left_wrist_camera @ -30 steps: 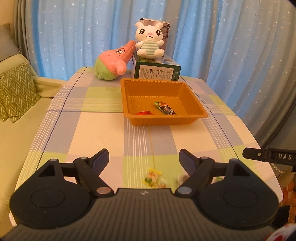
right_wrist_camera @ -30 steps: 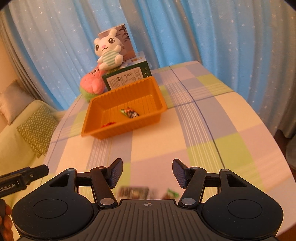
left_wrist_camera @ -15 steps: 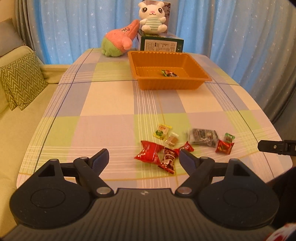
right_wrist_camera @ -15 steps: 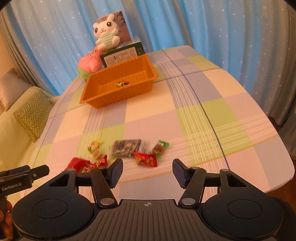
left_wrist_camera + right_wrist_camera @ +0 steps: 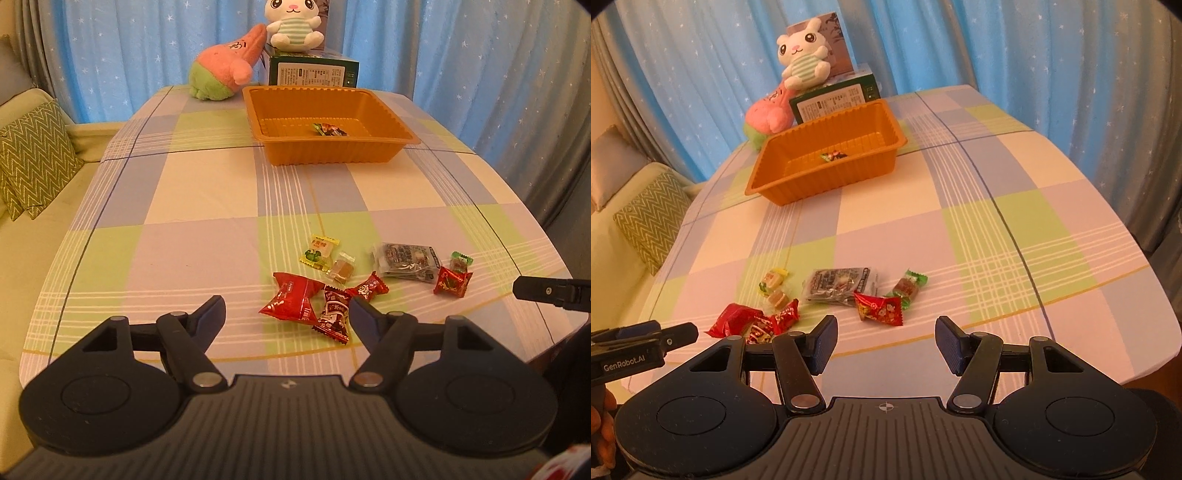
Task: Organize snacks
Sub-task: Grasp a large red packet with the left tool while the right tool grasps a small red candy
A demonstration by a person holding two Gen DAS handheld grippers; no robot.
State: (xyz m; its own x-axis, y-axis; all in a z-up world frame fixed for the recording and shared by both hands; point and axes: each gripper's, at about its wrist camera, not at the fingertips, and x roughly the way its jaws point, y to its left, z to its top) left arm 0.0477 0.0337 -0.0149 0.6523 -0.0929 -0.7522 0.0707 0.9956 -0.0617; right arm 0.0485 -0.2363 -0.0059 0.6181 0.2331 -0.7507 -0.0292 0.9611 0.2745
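Several wrapped snacks lie near the table's front edge: a big red packet (image 5: 291, 300), a dark red candy (image 5: 334, 314), a yellow-green candy (image 5: 319, 250) and a grey foil pack (image 5: 406, 260); in the right wrist view the grey foil pack (image 5: 841, 285) lies beside a red packet (image 5: 880, 308). An orange tray (image 5: 325, 157) at the far middle holds one candy (image 5: 328, 129); the tray (image 5: 827, 181) also shows in the right wrist view. My left gripper (image 5: 287, 314) is open and empty, just before the red snacks. My right gripper (image 5: 884, 341) is open and empty, short of the snacks.
A green box (image 5: 312, 72) stands behind the tray with a white bunny plush (image 5: 293, 24) on it and a pink plush (image 5: 225, 70) beside it. A sofa with a zigzag cushion (image 5: 33, 162) is left of the table. Blue curtains hang behind.
Both grippers have pulled back from the tray toward the table's front edge. The loose snacks, earlier under the fingers, now lie in full view ahead of them. Both stayed open.
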